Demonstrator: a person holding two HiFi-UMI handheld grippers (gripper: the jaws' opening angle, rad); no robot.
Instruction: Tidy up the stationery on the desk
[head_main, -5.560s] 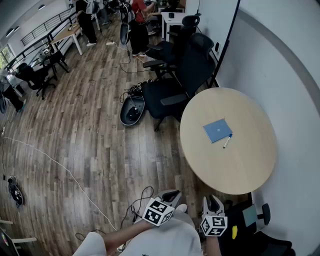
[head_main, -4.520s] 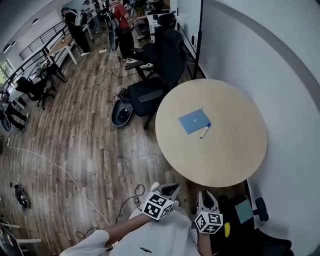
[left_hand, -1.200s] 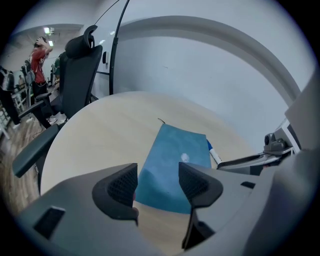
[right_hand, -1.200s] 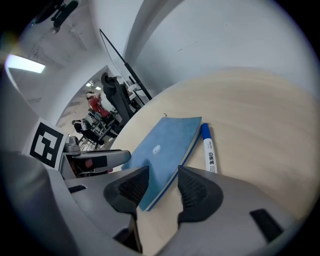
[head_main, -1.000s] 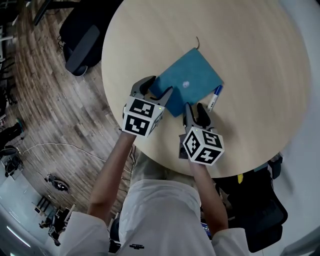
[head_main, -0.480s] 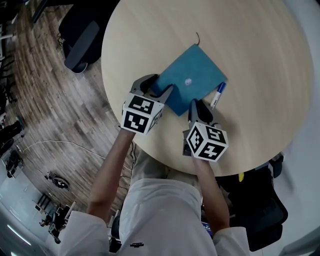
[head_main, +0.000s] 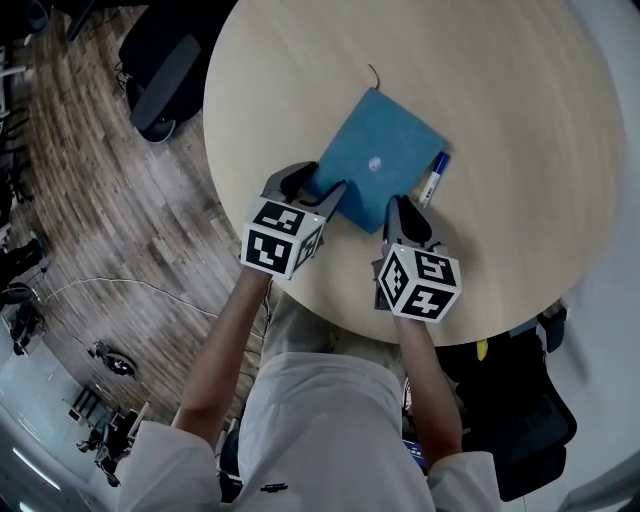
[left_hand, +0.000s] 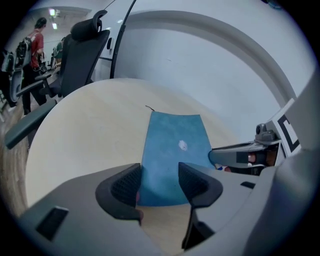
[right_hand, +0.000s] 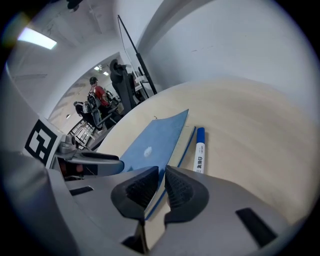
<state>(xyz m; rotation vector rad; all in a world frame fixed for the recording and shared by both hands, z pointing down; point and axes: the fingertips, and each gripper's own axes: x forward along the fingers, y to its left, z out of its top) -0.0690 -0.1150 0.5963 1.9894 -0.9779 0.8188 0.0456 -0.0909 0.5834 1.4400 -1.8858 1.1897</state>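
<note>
A blue notebook (head_main: 385, 158) lies on the round wooden table (head_main: 520, 120), a thin ribbon trailing from its far corner. A white marker with a blue cap (head_main: 432, 180) lies along its right edge. My right gripper (head_main: 405, 215) has just been closing, and its jaws now pinch the notebook's near right edge (right_hand: 150, 142), with the marker (right_hand: 199, 150) just to their right. My left gripper (head_main: 312, 188) is open at the near left corner, with the notebook (left_hand: 172, 145) showing between its spread fingers (left_hand: 125, 185). The right gripper (left_hand: 245, 155) shows at the right in that view.
Black office chairs (head_main: 165, 70) stand on the wood floor beyond the table's left side. A white wall curves round the table's far side (left_hand: 210, 65). People stand far off in the room (right_hand: 97, 97). Another dark chair (head_main: 520, 420) stands to the right of the person.
After the walk up to the table, the right gripper's jaws went from wide open to closed on the notebook's near edge. The left gripper shifted slightly along the notebook's near left corner.
</note>
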